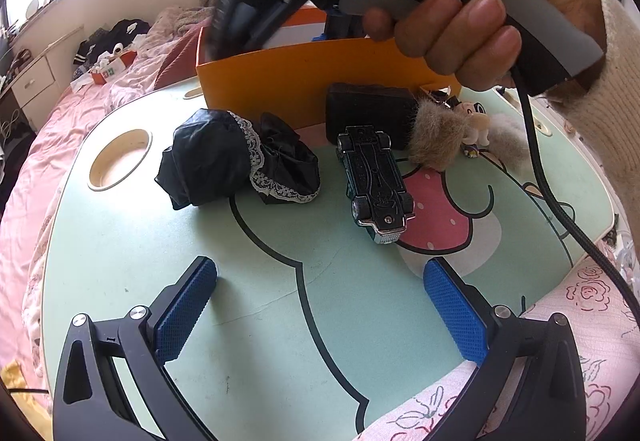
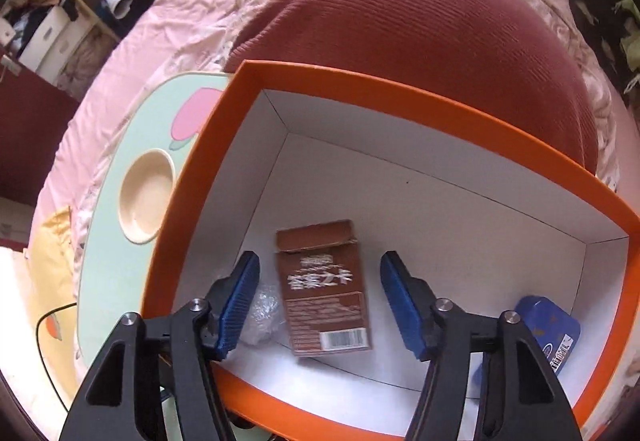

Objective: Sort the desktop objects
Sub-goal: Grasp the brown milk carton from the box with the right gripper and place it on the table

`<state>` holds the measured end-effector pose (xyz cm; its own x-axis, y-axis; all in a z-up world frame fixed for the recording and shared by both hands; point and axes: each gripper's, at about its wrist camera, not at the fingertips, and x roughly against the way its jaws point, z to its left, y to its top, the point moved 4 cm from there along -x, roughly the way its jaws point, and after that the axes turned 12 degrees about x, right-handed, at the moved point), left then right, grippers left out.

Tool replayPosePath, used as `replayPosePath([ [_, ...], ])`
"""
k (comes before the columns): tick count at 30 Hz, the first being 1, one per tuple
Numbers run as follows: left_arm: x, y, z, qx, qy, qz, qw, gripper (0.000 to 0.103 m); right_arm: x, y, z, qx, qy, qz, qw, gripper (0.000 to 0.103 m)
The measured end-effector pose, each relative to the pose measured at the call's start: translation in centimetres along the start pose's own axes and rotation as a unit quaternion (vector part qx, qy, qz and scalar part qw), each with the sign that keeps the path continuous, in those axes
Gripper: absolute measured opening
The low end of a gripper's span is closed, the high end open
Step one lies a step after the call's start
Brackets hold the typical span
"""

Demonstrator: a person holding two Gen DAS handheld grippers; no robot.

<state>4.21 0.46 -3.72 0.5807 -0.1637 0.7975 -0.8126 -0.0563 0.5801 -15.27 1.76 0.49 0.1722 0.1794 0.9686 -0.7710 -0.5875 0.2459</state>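
One toy car [image 1: 374, 185] on table | three items in orange box [image 2: 400, 81]

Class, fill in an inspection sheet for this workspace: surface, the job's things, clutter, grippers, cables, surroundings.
Surface: mint green lap table with cartoon print and a round cup recess.
Job's things: orange box holds a brown card pack, a blue tin and crumpled clear wrap; on the table lie an upturned toy car, black lace cloth, a dark block and furry charms.
Clutter: nothing seen besides these.
Grippers: left gripper open, empty, above the table; right gripper open, empty, over the box.
Cables: black cable hanging from the right handle.
Surroundings: pink bedding, red cushion, shelves.
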Motion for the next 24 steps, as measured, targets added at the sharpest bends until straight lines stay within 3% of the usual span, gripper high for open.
replayPosePath([
  [1, 0.0, 0.0, 0.0, 0.000, 0.000, 0.000, 1.0000, 0.103, 0.1, -0.3, -0.2, 0.008, -0.023, 0.000, 1.000, 0.040],
  [2, 0.0, 0.0, -0.1, -0.001, 0.001, -0.001, 1.0000, 0.103, 0.2, -0.5, -0.4, 0.009, -0.025, -0.005, 1.000, 0.040],
  [7, 0.1, 0.3, -0.2, -0.002, 0.001, -0.003, 1.0000, 0.103, 1.9, -1.1, -2.7, -0.036, 0.019, -0.048, 0.998, 0.039],
  [12, 0.3, 0.4, -0.5, -0.001, 0.003, -0.007, 1.0000, 0.103, 8.6, -2.2, -4.2, -0.056, 0.031, -0.142, 0.988, 0.039],
  [16, 0.7, 0.6, -1.0, -0.004, 0.001, -0.012, 0.9999, 0.103, 13.1, -5.4, -3.7, -0.048, 0.028, -0.186, 0.981, 0.039],
  [20, 0.8, 0.9, -1.2, 0.000, 0.000, -0.018, 0.9998, 0.103, 13.4, -9.6, -2.9, -0.031, -0.001, -0.182, 0.983, 0.039],
  [24, 0.2, 0.2, -1.4, -0.003, 0.005, -0.017, 0.9998, 0.103, 10.0, -13.4, -2.7, -0.059, 0.049, -0.160, 0.984, 0.039],
])
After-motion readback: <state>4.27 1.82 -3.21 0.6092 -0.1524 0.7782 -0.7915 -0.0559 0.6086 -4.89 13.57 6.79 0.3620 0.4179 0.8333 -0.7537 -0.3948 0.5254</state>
